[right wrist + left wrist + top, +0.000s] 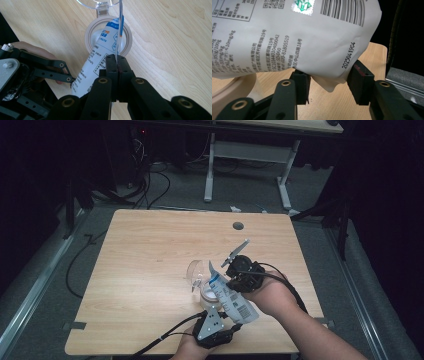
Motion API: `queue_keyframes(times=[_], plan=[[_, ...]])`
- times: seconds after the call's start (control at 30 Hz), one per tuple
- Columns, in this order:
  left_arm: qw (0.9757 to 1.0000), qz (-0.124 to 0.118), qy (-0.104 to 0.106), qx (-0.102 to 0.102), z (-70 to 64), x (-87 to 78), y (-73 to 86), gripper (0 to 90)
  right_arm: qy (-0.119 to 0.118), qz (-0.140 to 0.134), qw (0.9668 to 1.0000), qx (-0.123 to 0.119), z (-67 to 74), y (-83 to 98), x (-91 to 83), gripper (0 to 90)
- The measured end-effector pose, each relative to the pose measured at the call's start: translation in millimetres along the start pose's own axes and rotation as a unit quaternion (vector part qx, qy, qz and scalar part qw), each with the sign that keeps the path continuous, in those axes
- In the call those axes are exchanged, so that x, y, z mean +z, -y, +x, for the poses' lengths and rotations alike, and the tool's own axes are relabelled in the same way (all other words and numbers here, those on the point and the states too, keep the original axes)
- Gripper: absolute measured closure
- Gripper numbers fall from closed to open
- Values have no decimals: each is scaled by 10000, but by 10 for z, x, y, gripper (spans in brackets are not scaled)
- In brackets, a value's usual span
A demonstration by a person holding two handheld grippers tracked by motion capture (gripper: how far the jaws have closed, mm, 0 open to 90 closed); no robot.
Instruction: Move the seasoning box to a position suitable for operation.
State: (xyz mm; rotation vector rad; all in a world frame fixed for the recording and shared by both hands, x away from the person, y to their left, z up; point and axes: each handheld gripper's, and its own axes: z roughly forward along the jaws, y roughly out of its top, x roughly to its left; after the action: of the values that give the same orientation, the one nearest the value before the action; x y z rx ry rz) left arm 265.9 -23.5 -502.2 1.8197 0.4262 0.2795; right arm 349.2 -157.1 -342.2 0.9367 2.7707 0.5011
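Wooden table (150,250); pouch (100,55) edge inside clamped right claw (117,60).

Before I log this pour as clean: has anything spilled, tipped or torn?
Nothing stands out. The white pouch is tilted over the round container, whose clear lid is flipped open. I see no spill on the table. The right gripper pinches the pouch's edge.

Looks like a lab or test room, not a home: bare light-wood table (150,270) with a cable grommet hole (238,226) standing on grey carpet (55,285), loose black cables (150,180) trailing over the floor, a second white-framed desk (250,155) behind, dark surroundings.
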Motion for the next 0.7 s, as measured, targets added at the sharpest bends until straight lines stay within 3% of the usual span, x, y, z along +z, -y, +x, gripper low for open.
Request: queue_keyframes(times=[0.4,0.7], plan=[[10000,39,36,53,-7,-13,6,465,37,-25,10000,61,-18,0,-20,900],[10000,40,37,54,-1,-34,18,460,66,-24,10000,71,-22,3,-24,900]])
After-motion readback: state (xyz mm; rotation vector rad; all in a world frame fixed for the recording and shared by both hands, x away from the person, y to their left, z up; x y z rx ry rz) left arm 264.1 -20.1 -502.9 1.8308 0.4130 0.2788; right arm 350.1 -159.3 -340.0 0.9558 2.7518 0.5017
